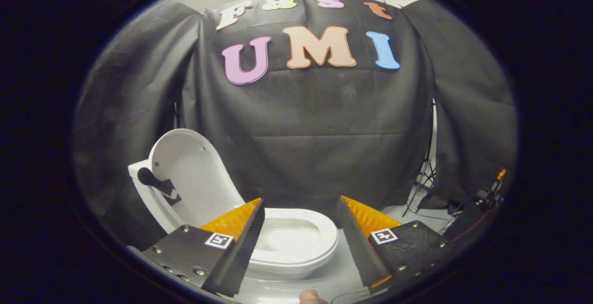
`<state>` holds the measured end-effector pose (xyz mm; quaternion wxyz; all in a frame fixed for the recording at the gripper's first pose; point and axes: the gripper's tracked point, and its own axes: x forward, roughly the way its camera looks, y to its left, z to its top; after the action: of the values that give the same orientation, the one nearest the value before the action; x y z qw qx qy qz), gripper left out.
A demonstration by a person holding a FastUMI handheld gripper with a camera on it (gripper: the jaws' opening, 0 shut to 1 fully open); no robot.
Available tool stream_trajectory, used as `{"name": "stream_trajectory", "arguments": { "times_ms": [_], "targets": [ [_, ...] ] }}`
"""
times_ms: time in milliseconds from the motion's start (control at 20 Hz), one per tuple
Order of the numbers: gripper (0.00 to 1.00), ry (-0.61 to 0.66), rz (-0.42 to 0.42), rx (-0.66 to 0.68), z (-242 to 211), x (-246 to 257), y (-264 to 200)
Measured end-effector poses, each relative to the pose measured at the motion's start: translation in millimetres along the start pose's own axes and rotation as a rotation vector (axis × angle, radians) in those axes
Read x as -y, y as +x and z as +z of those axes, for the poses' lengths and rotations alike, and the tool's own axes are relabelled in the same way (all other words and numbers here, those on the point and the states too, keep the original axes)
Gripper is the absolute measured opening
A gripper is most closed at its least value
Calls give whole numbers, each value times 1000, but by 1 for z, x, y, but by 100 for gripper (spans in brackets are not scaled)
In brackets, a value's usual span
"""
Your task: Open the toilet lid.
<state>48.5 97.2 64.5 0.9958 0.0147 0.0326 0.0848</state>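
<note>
Lid (194, 174) raised, beyond open jaws, untouched

Glossy smooth toilet lid (194, 174) and seat (296, 243); matt black cloth wall (305, 132) behind.

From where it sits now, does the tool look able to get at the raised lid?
Probably yes. The tool is open and holds nothing; the lid stands upright beyond its left finger, the seat lies between the fingers, and nothing stands between.
</note>
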Motion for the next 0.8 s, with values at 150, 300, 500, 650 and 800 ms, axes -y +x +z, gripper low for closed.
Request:
{"name": "stream_trajectory", "arguments": {
  "times_ms": [150,300,500,650,800],
  "targets": [
    [92,16,9,15,3,-5,2],
    [92,21,11,29,6,-3,1],
    [92,24,9,46,14,3,-3],
    [93,29,10,54,18,9,-6],
    [93,40,9,62,21,14,-9]
  ]
}}
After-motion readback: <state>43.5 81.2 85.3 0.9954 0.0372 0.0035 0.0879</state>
